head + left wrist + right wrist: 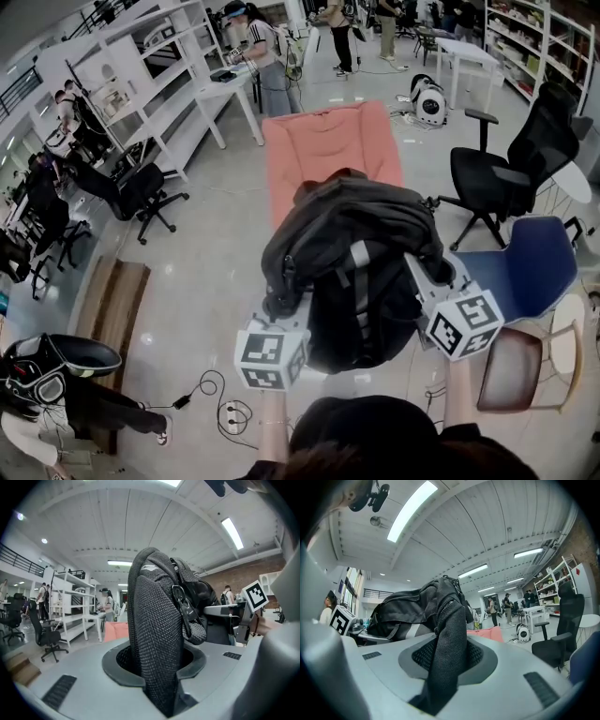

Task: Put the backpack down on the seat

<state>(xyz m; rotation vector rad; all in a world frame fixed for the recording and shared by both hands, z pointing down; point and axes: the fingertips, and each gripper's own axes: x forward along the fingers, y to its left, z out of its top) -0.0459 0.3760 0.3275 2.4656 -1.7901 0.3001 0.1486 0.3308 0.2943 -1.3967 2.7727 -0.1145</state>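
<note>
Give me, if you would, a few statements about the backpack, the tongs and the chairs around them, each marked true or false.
1. The left tongs and the right tongs are each shut on the backpack. True.
2. The backpack is bright red. False: it is black and dark grey.
3. The pink seat lies ahead of the person, beyond the backpack. True.
4. The blue chair stands on the person's left. False: it is on the right, near the black office chair.
</note>
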